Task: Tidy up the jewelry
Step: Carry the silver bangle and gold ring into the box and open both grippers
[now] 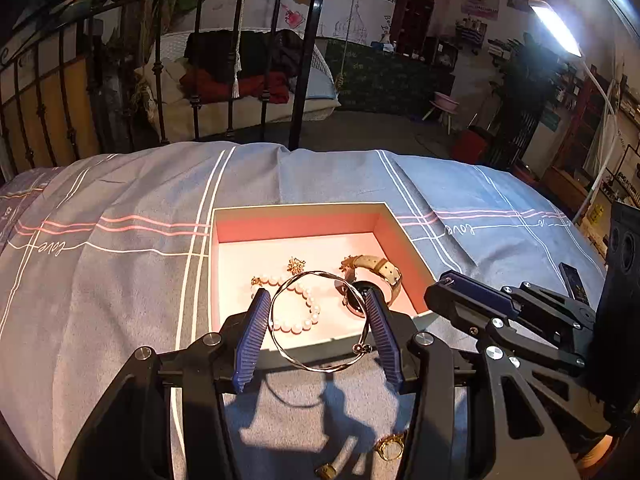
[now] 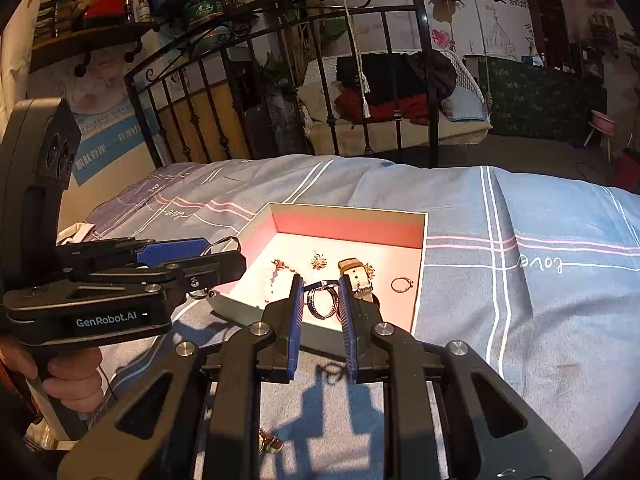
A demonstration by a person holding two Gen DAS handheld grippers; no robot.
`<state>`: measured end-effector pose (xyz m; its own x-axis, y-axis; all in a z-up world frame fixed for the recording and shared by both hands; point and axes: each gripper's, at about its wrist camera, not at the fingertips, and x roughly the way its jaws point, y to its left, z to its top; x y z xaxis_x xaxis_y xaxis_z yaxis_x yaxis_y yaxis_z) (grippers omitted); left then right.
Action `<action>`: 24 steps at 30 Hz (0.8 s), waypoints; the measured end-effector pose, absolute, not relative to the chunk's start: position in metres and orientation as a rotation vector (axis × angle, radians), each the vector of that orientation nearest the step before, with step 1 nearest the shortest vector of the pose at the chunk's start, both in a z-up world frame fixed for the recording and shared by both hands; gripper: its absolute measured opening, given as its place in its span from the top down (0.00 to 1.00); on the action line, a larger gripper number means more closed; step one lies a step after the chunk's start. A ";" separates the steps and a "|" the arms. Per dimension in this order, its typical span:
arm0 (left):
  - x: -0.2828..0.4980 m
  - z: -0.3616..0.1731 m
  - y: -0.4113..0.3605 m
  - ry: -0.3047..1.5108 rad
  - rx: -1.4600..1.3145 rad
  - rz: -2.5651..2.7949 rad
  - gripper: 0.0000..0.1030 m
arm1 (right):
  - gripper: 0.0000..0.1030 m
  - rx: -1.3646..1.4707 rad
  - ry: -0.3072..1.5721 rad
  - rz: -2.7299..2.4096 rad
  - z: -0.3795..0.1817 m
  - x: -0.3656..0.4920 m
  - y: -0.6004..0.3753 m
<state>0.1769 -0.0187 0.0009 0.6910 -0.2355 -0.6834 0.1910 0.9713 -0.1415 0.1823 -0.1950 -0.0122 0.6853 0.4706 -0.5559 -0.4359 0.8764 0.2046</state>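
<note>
grey bedspread [image 1: 120, 280], one box [image 1: 296, 210]; left fingers [image 1: 252, 332] pinching one bangle [image 1: 318, 320], right fingers [image 2: 294, 312] one dark ring [image 2: 322, 300]

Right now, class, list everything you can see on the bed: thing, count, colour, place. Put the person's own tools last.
box: one, pale outside, pink inside, open on the bedspread
pearl bracelet: one, white, in the box, left part
brooch: one, gold, in the box, behind the pearls
watch: one, beige strap, in the box, right part
small ring: one, gold, in the box, far right
rings on the cloth: two, gold, in front of the box
bedspread: one, blue-grey with pink and white lines
bangle: one, silver, twisted, held in the left claw
dark ring: one, held in the right claw
left claw: black, blue pads
right claw: black, blue pads
</note>
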 end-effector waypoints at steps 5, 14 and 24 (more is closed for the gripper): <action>0.203 -0.001 -0.020 0.786 -0.069 -0.211 0.53 | 0.82 0.014 0.639 0.474 -0.010 0.207 -0.183; 0.234 -0.014 -0.012 0.848 -0.097 -0.166 0.53 | 0.82 -0.050 0.692 0.415 -0.020 0.243 -0.170; 0.243 -0.025 -0.012 0.882 -0.090 -0.144 0.53 | 0.82 -0.062 0.728 0.421 -0.031 0.252 -0.165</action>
<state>0.2432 -0.0124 -0.0254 0.6267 -0.1626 -0.7621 0.0881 0.9865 -0.1380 0.2521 -0.1654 -0.0311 0.6669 0.3513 -0.6572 -0.3939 0.9148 0.0893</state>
